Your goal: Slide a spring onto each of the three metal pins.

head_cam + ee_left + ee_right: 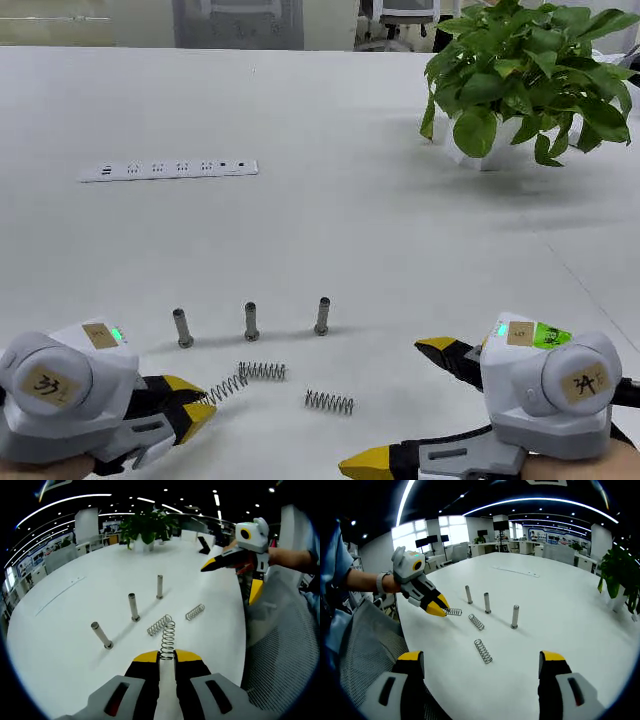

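Currently the left tongs (167,656) are clenching one end of a thin silver coil spring (168,630) — light and floppy, likely best pinched lightly there — just short of three upright grey metal pins (251,320); the right tongs (398,405) are gaping, released.

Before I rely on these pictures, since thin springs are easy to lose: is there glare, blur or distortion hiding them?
Head view: soft even light, faint shadows by the pins, no glare, loose springs sharp. Left gripper view: fisheye bends the table edge; the held spring is crisp. Right gripper view: ceiling lights curve; loose springs distinct.
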